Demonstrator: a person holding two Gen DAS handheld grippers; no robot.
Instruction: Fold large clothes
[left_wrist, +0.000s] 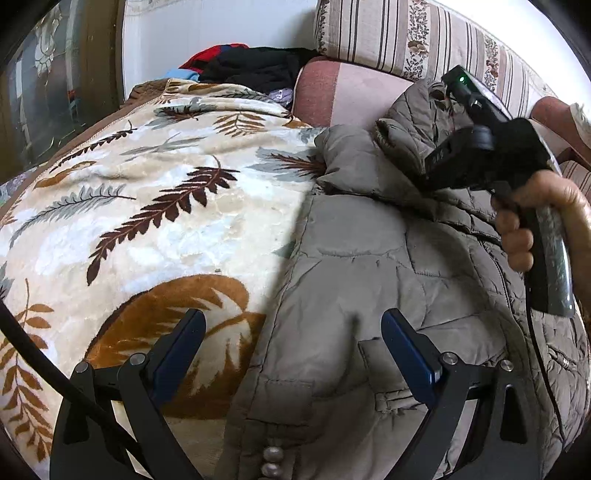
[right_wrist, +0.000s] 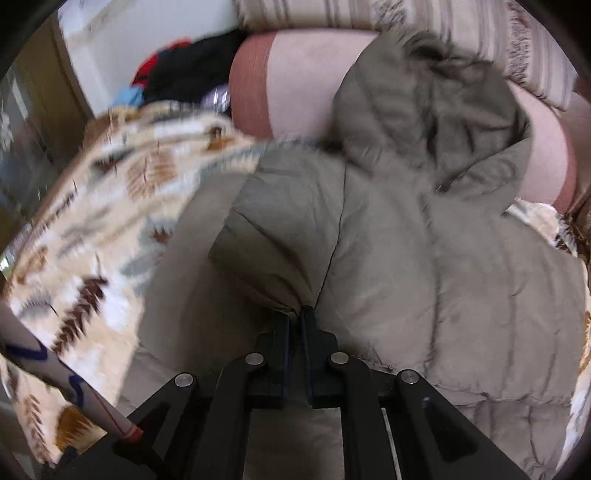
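coat (right_wrist: 424, 266) lies on leafy blanket (left_wrist: 147, 221), hood by the far edge | right gripper (right_wrist: 295, 314) pinches a coat fold tight | left gripper (left_wrist: 293, 332) wide open, empty (above coat's near edge) | tip: lay fold flat, edges matching

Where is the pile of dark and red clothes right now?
The clothes pile lies at the far end of the leaf-print blanket, against the white wall, left of the pink cushion; both wrist views show it top centre-left, beyond the quilted coat.
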